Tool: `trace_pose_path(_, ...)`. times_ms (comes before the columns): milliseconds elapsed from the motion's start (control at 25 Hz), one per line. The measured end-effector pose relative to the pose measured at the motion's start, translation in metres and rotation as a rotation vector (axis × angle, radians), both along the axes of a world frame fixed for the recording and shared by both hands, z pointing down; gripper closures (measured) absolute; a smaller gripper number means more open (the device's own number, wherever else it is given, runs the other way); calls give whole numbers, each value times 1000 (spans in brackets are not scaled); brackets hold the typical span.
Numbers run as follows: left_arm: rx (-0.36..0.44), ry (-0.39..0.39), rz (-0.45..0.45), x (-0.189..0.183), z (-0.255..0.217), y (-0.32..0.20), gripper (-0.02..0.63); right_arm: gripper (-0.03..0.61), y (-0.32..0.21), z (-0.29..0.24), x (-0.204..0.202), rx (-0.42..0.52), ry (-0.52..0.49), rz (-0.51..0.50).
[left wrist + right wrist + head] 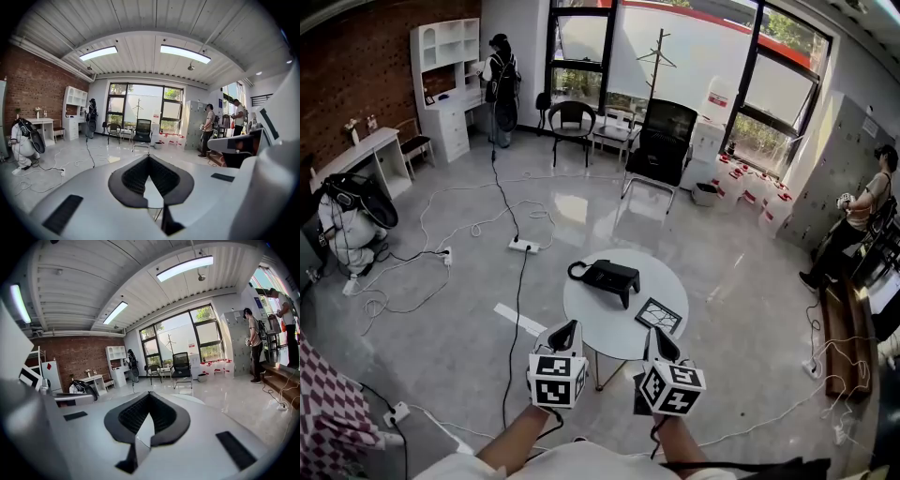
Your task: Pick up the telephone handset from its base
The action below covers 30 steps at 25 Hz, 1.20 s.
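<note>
A black telephone [609, 277] lies on the far left part of a small round white table [609, 323], its handset resting along the base. My left gripper [566, 330] and right gripper [660, 337] hover side by side over the table's near edge, short of the phone. Both point toward it. The jaws of each are shut with nothing between them, which shows in the left gripper view [149, 157] and the right gripper view [150, 393]. The phone is hidden behind the jaws in both gripper views.
A small black square pad [659, 316] lies on the table's right side. Cables and a power strip [523, 246] run across the glossy floor. Black chairs [661, 141] stand beyond the table. One person [501, 84] stands at the back shelves, another [862, 216] at the right.
</note>
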<state>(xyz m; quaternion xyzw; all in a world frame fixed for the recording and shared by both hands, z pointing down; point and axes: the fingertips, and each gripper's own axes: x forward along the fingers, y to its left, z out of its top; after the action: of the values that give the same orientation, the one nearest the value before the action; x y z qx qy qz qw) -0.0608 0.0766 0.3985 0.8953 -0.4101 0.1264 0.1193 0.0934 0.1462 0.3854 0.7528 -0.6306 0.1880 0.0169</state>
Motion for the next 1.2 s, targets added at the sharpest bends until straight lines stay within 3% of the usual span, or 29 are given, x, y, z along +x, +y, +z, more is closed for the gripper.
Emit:
trace_pose_path(480,-21,-44,-50,9,15,-23,606,554,-26,24,21,-34,-51,-42)
trace_pose_path(800,-50,-77,-47,10,30,-36,606,554,-37,39,37,-48,-88,-9)
trace_pose_path(1200,-42,-52,-45,28,29,-78,606,554,-70,40,61,-51,-77,10)
